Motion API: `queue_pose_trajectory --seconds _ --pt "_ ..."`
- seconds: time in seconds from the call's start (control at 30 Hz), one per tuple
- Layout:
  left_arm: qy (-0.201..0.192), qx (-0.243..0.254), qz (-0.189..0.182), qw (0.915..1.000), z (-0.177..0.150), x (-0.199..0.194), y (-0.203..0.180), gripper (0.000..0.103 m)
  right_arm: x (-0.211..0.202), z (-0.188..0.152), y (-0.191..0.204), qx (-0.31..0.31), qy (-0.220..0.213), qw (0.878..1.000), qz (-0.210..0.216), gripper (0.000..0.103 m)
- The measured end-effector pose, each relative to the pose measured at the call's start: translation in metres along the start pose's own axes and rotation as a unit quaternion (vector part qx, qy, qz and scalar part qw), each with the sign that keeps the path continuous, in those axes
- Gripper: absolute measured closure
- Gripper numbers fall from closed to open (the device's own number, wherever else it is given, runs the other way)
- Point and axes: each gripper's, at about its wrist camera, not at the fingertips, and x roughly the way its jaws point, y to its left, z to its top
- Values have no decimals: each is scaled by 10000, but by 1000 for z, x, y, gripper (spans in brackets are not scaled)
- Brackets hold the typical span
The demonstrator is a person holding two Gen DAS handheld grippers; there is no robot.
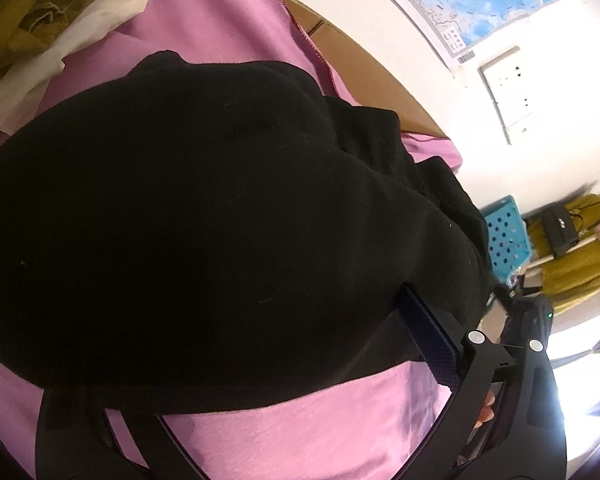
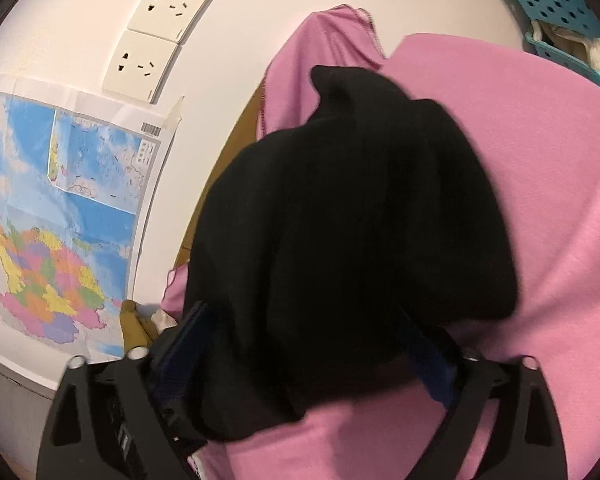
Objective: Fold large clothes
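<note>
Black garment (image 1: 180,220): being laid in a folded bundle on the pink-covered worktop (image 1: 300,432), apparently just released. Left gripper (image 1: 236,364) and right gripper (image 2: 312,344): jaws being held wide apart, fabric lying loosely between them, unclamped, presumably so the fold is left undisturbed.

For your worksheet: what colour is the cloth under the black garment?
Pink cloth, clearest in the right wrist view.
</note>
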Motion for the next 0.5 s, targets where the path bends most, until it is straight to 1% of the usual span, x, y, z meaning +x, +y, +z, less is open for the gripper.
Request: queue_pose_trajectory --seconds 0.13,0.17,0.23,0.3,0.37,0.4,0.43,0.5 --pt "-35 -121 174 9998 0 0 -4 6 14 1 11 -120 -225 9994 -248 7" --pt "-44 -129 266 9996 0 2 -6 6 16 1 13 -165 -263 9991 -302 6" --pt "-78 -99 417 9990 -1 3 -12 6 22 -1 20 -432 -310 9974 -490 5" --pt "-121 -72 503 9986 -3 3 -16 6 25 -2 23 -565 -335 9963 -562 5" --pt "-149 -73 543 9984 -4 2 -18 6 27 0 24 -676 -282 9954 -621 14" --pt "-153 -56 553 9983 -4 2 -19 6 28 1 22 -715 -219 9951 -641 27" --pt "-146 -50 556 9983 -5 2 -18 6 28 2 20 -700 -183 9955 -616 37" --pt "-157 -39 583 9982 -5 2 -21 6 28 4 15 -587 -117 9972 -446 37"
